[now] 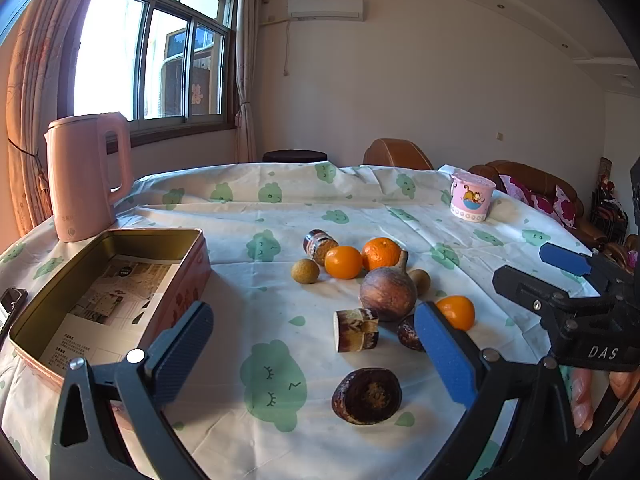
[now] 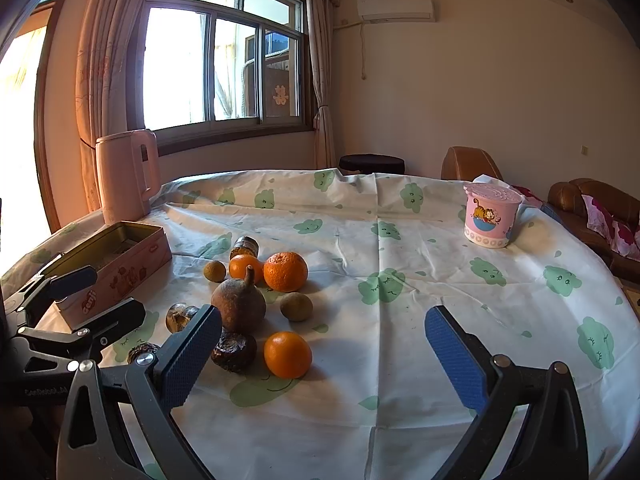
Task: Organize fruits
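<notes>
On the tabletop (image 1: 360,200), covered by a white cloth with green cloud prints, the fruits lie loose in a cluster near the middle. A large brown pear-shaped fruit (image 1: 388,294) sits at its centre. Behind it are two oranges (image 1: 343,262) touching side by side, a small round tan fruit (image 1: 305,271) just left of them, and a small jar (image 1: 318,243) lying on its side behind. A third orange (image 1: 456,312) sits right of the brown fruit. A short cut piece of cane (image 1: 356,330) lies in front of it, and nearer still a dark, dried-looking round fruit (image 1: 366,396) rests alone.

An open pink tin (image 1: 188,272) stands at the left, with only a printed paper sheet (image 1: 116,304) on its floor; no fruit is in it. A pink kettle (image 1: 86,176) stands behind the tin and a pink lidded cup (image 1: 472,196) sits at the far right.

The left gripper (image 1: 316,356) hovers above the cloth with its fingers (image 1: 184,352) spread wide and holding nothing, the dark fruit and cane between them in view. The right gripper (image 2: 324,356) is likewise spread apart and empty, hovering near the third orange.
</notes>
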Demonstrator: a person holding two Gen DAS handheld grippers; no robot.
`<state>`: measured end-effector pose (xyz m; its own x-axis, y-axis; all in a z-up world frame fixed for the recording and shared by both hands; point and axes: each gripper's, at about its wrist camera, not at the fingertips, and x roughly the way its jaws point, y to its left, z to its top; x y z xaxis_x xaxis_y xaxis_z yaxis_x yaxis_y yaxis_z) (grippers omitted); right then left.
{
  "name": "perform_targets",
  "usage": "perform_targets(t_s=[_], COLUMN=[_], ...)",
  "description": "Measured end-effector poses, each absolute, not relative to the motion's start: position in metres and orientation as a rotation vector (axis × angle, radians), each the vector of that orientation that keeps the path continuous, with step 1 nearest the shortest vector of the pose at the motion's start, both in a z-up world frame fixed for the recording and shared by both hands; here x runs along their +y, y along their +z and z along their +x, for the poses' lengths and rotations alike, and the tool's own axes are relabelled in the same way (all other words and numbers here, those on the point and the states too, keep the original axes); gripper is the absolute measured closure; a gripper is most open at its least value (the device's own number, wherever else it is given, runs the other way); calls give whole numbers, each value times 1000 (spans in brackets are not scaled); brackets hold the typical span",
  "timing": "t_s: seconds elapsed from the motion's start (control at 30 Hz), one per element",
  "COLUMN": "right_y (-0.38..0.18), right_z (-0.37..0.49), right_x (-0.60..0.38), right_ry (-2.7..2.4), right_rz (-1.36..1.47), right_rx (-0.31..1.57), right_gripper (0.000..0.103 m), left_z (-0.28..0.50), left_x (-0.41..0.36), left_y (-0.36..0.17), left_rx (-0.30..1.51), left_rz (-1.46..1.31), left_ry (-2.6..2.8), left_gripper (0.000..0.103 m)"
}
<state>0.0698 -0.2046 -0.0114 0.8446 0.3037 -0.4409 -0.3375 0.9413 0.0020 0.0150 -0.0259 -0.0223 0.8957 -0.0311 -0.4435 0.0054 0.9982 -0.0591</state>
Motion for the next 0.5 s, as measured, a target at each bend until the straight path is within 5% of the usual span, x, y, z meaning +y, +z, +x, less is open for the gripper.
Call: perform_targets(t_s=[0.5], right_y=[-13], right_z=[67], right_x=[-202], right_ry=[341], right_rz=[-87], right_rx=[445], right_gripper=[1], left_z=[15], left_x=[-25], left_y=[-23], left_rx=[460], left_rz=[-57], left_ry=[-19], left_gripper=[0])
